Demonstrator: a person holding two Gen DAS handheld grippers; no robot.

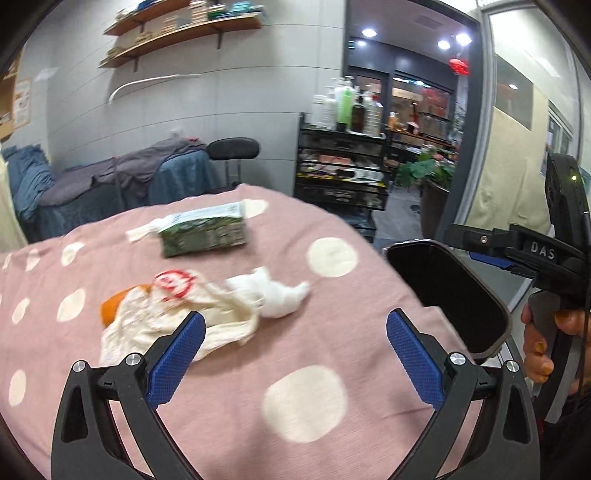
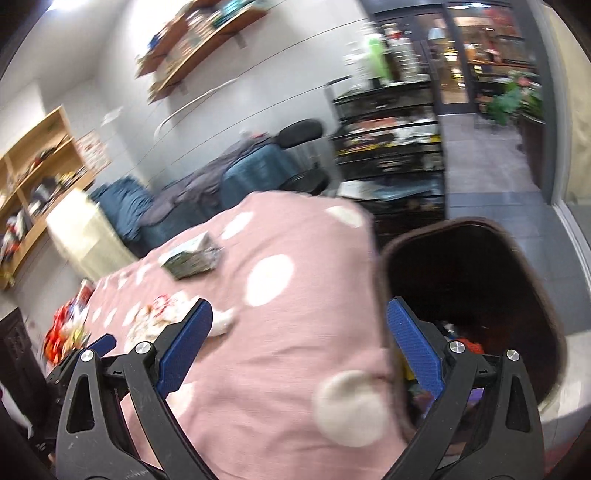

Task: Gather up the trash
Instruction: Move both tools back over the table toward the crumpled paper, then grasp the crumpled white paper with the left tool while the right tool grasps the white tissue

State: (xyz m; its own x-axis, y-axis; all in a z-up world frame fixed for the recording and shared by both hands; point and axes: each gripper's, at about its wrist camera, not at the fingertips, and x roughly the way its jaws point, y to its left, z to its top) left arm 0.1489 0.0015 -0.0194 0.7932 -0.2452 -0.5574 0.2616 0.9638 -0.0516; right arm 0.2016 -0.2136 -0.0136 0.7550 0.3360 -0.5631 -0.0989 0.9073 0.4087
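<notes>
My left gripper hung with its jaws spread wide and nothing between them, just above the pink polka-dot cover. Right gripper likewise released and empty, hovering over the cover's edge and the dark bin beside it.

Trash lay on the cover ahead of the left gripper: a crumpled cream wrapper with a red round mark, nearest the left blue finger pad. Something orange showed under its far left side. A wad of white tissue touched the wrapper's right end. Farther off, apart from both, a green carton lay on its side.

The bin's open mouth stood just off the cover's right edge; some colourful bits showed inside it, too blurred to identify. My right hand gripped the right tool's handle beyond the bin.

Behind: a black cart with bottles and wooden wall shelves.
</notes>
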